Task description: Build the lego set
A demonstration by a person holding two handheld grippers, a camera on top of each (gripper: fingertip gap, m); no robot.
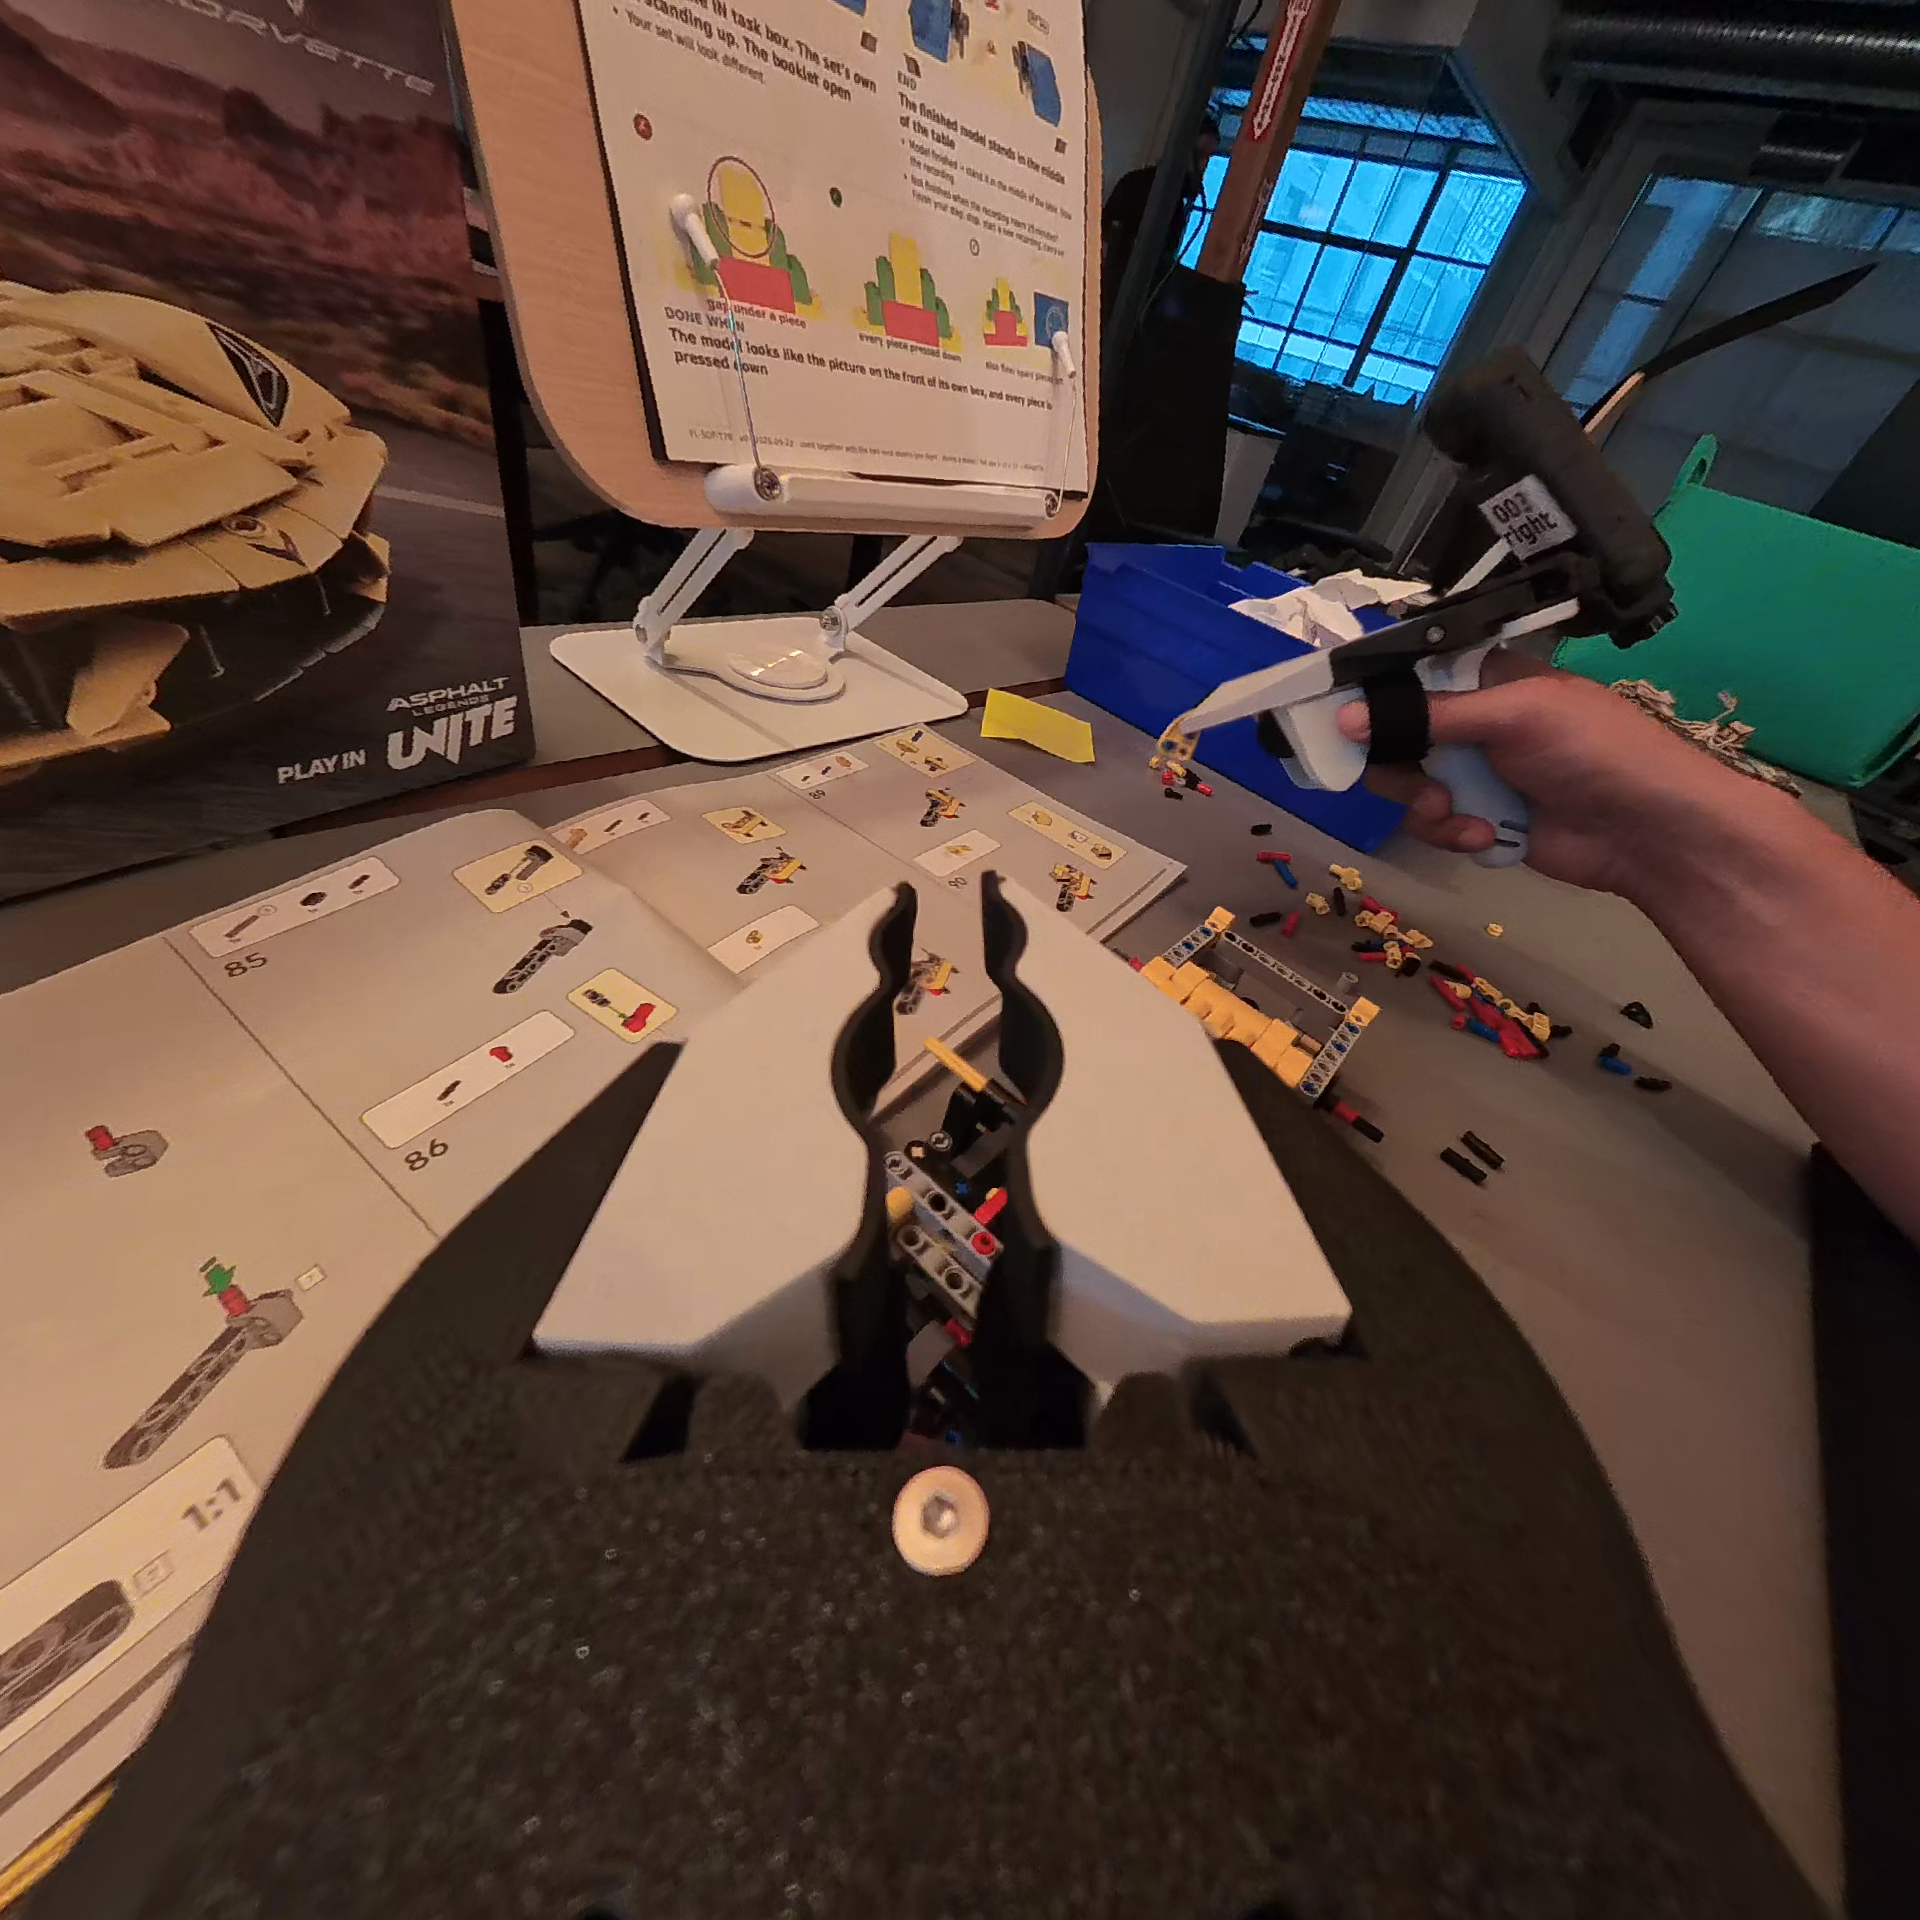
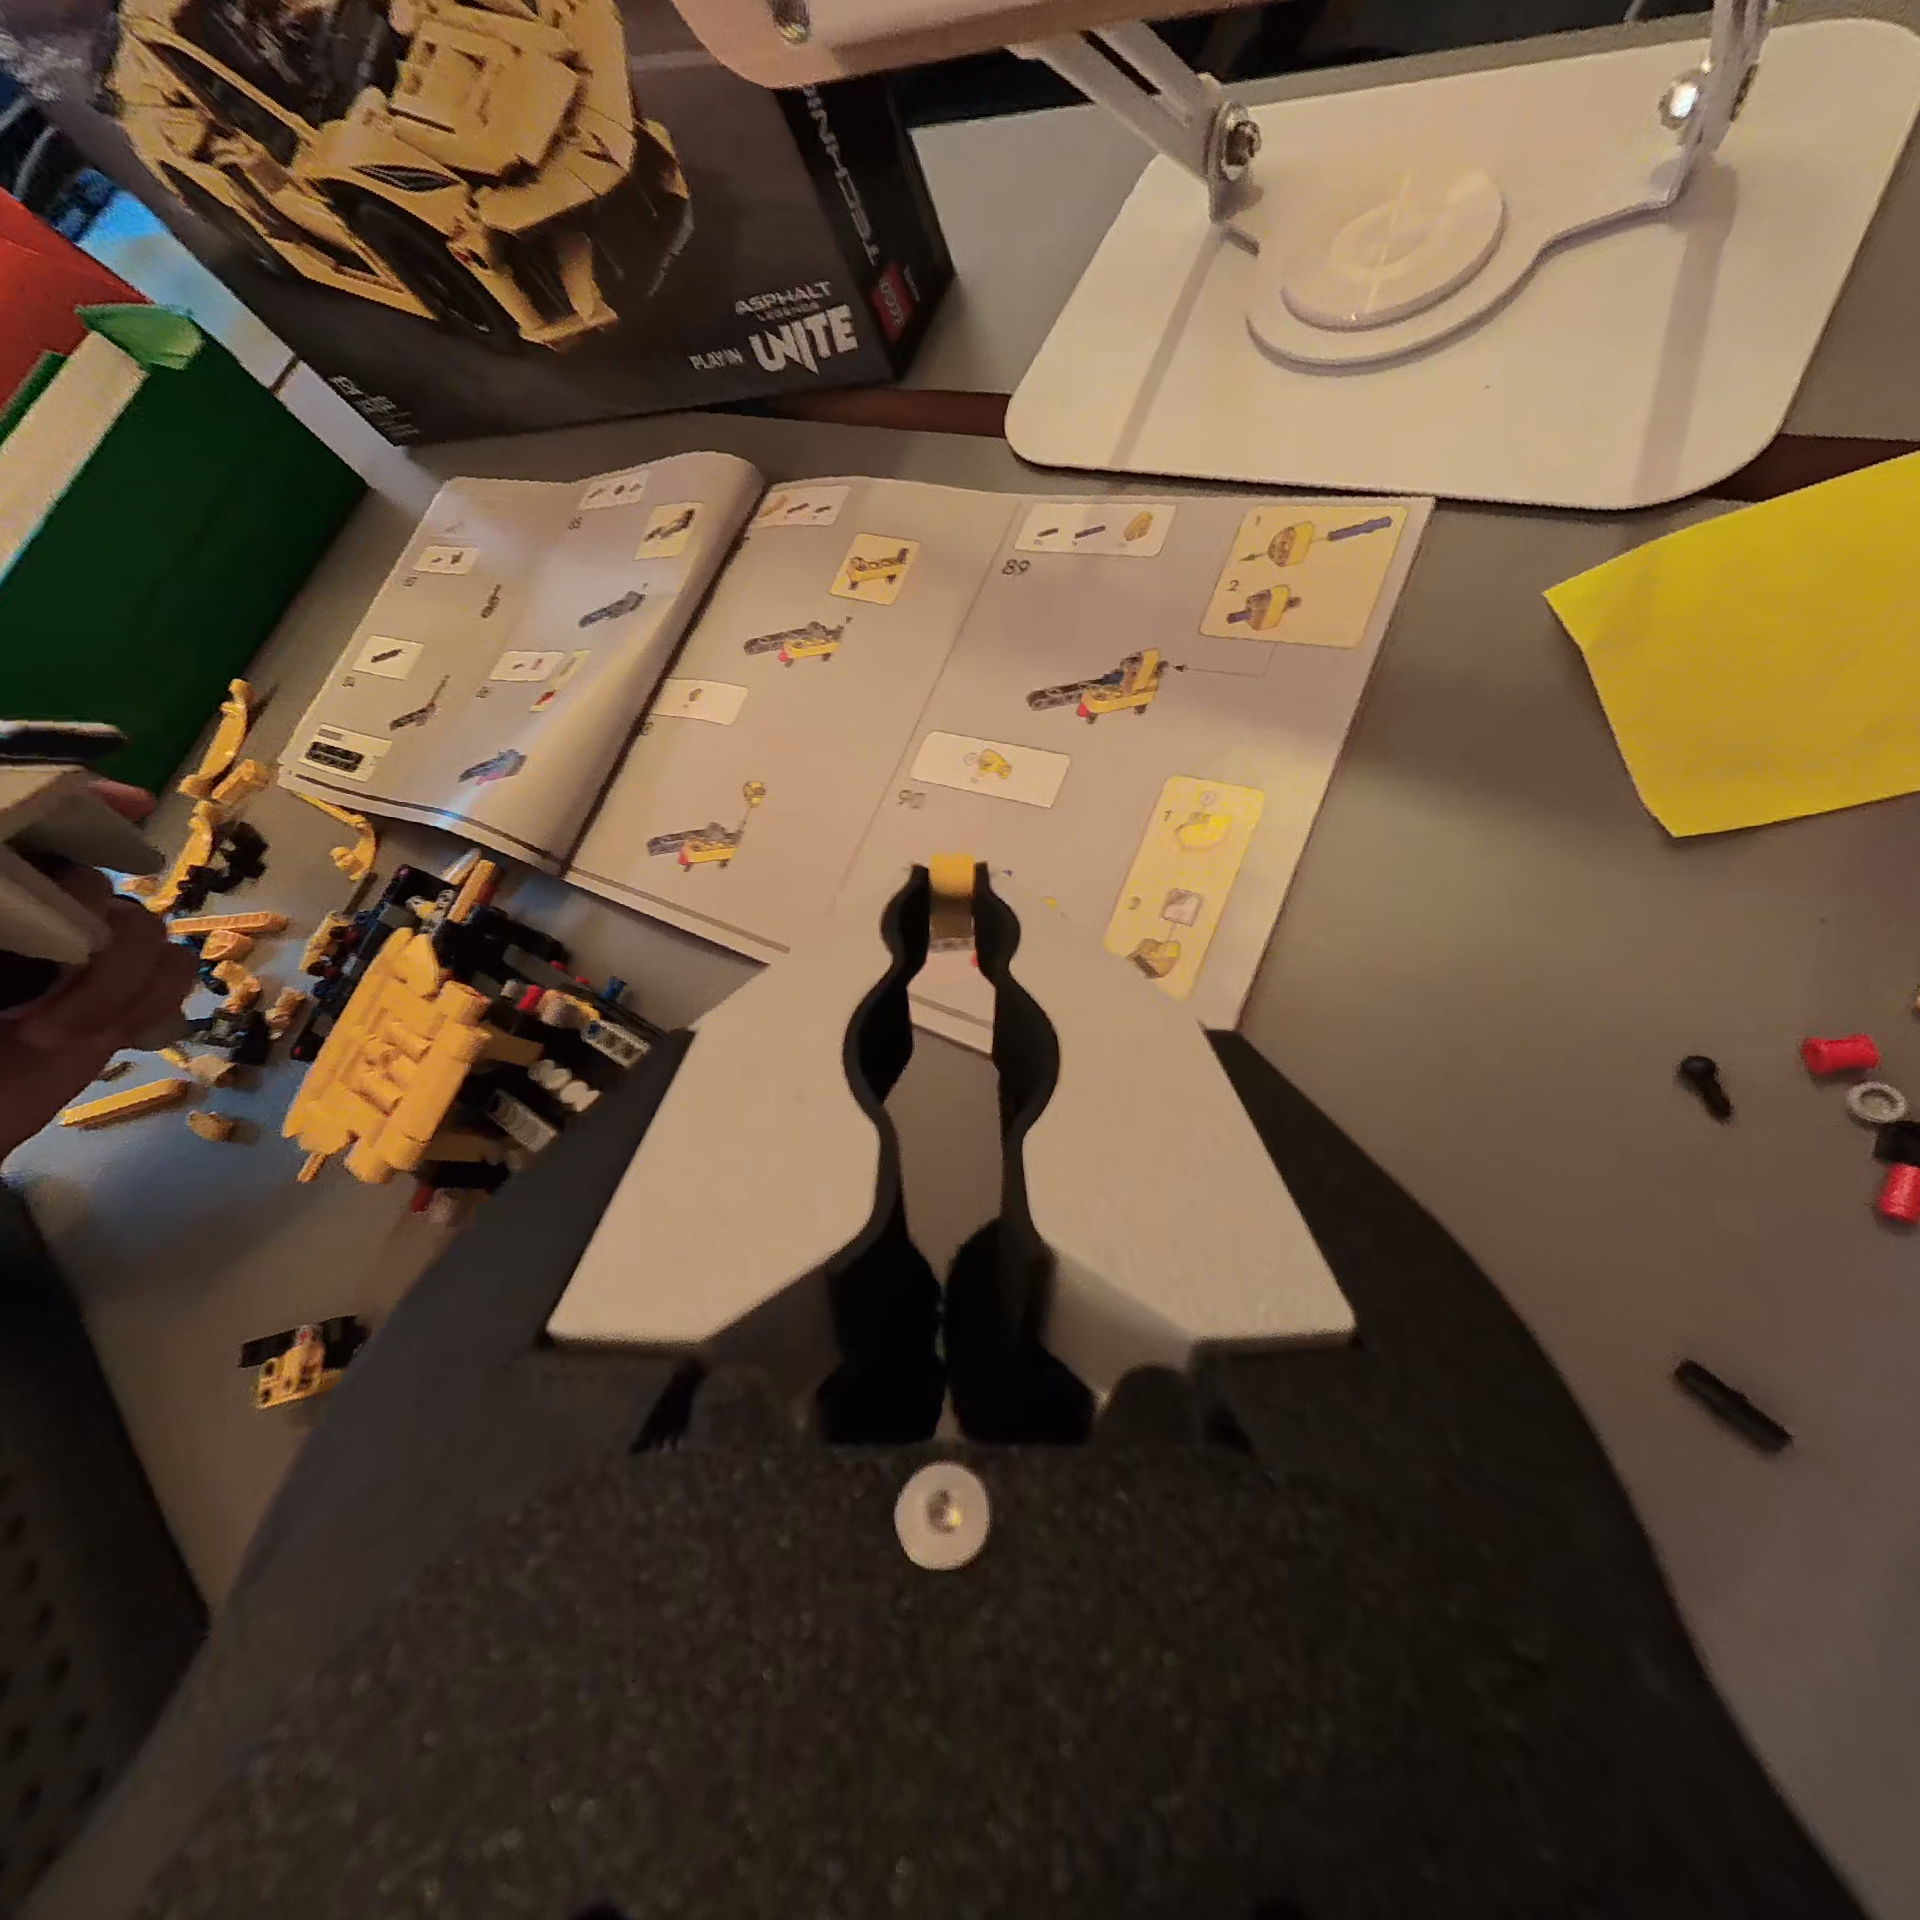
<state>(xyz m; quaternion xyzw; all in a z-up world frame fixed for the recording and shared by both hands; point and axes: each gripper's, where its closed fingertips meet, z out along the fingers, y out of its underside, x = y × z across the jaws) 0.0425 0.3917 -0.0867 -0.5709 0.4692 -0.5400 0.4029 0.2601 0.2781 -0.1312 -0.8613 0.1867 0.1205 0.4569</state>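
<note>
Two grippers: you hold one in each hand above the desk [image 2: 1455, 987].
Left gripper [image 1: 943, 904]: fingers clenched on a grey-and-black sub-assembly [image 1: 951, 1216], tips slightly apart.
Right gripper [image 2: 948, 894]: tips pinch a small yellow piece [image 2: 951, 883] over the open instruction booklet [image 2: 935, 665].
Partly built yellow model [image 2: 405, 1060]: beside the booklet's near-left corner.
Loose pieces [image 1: 1434, 977]: scattered toward the desk's right edge.
Set box [image 2: 540, 177]: far-left corner.

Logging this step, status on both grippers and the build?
Left gripper shut on grey-black subassembly. Right gripper shut on small yellow piece, above open instruction booklet. Nothing between them.
</note>
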